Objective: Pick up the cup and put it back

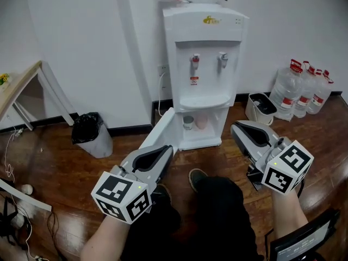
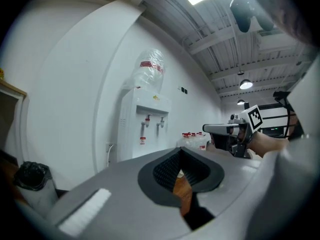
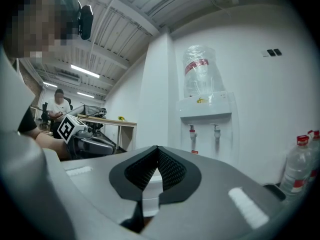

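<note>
A white water dispenser stands against the wall, and its lower cabinet door hangs open. Two small cups sit inside the cabinet: a grey-white cup on the left and a pale pink cup on the right. My left gripper is held level in front of the open door, short of the cabinet. Its jaws stand a little open with nothing between them. My right gripper points at the dispenser's right side and is shut and empty. Neither touches a cup.
A bin with a black bag stands left of the dispenser. A small white bin and several water bottles are at the right wall. A wooden table and floor cables are at far left. My shoe is on the wood floor.
</note>
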`<state>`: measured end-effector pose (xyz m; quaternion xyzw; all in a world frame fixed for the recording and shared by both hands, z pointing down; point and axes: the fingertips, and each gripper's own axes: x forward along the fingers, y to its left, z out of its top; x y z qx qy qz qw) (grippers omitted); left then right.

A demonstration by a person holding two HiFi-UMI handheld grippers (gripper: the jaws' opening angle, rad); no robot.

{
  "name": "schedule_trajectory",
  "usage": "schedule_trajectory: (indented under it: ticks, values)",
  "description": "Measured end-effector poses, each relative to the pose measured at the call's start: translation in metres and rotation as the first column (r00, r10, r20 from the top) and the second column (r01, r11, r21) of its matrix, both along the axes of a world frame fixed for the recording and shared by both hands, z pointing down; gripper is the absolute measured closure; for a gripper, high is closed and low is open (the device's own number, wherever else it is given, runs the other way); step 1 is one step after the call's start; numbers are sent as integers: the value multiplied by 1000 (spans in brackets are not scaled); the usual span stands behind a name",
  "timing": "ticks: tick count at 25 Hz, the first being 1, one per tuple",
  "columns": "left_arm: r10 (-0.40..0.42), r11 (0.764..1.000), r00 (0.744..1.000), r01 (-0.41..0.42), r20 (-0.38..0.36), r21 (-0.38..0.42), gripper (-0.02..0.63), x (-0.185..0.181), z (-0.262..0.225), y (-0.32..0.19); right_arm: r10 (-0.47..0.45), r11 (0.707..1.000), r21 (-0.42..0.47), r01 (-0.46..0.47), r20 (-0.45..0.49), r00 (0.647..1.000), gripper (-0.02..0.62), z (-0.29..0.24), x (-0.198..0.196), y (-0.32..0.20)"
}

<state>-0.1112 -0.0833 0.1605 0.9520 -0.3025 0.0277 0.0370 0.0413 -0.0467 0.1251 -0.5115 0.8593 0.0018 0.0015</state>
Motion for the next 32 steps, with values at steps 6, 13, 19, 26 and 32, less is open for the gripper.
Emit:
schedule_trajectory:
  ticks: [6,13,19,26,32]
  values:
    - [-41,999,998,42,36,-5,394,26,18,-36,-46,998,-41,48,46,998,594,30,29,-54]
    - [-136,991,991,136,13,5,394,29,19,-75,-111,991,-70,114,45,993,594,47,46,-105]
    - [-150,989,988,150,35,3,394,43,31,-100,-151,983,-93,157,66,986,594,67,54,-141]
    - [-214,976,977,214,-11,-36,394,40,36,-125,-185,974,-118,191,59,981,594,86,59,-165]
    - [-223,972,972,217,-68,-89,394,41,41,-139,-218,964,-140,225,65,974,594,99,57,-174]
